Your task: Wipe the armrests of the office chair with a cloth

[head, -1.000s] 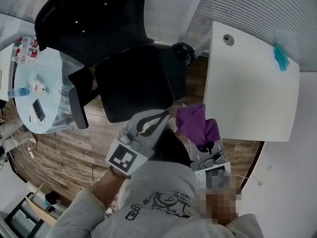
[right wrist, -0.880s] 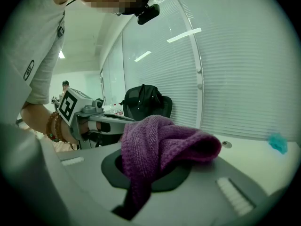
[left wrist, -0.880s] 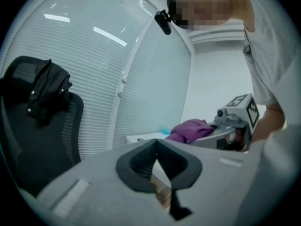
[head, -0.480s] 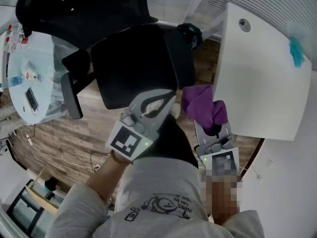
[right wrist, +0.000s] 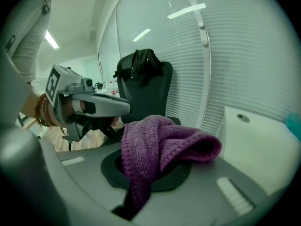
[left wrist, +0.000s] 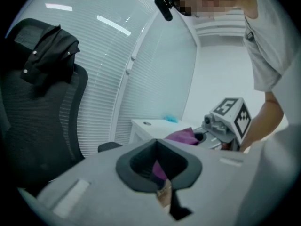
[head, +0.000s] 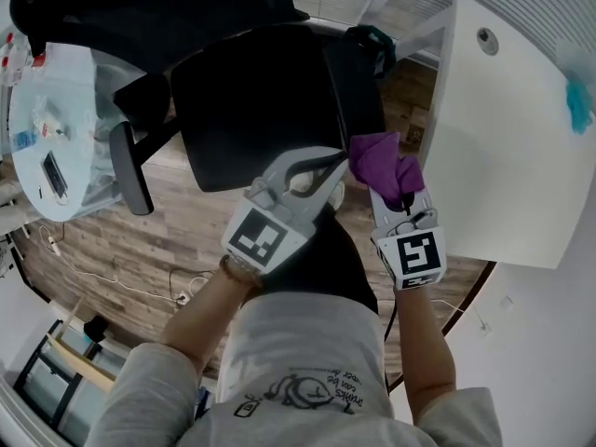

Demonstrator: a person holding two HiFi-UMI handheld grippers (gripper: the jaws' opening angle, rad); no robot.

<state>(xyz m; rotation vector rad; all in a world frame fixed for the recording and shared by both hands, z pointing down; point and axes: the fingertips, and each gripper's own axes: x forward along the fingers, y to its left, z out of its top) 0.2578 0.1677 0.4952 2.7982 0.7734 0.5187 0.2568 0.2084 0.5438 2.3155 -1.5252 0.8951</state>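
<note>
Just ahead of your right tongs (head: 399, 194) — clamped on the purple cloth (head: 380, 161) — lies the nearer armrest (head: 358, 87), its length running away from you; your left tongs (head: 328, 164) sit closed and empty, just beside.

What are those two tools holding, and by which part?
The right tool pinches the purple cloth by a bunched fold; the left tool is shut on nothing.
</note>
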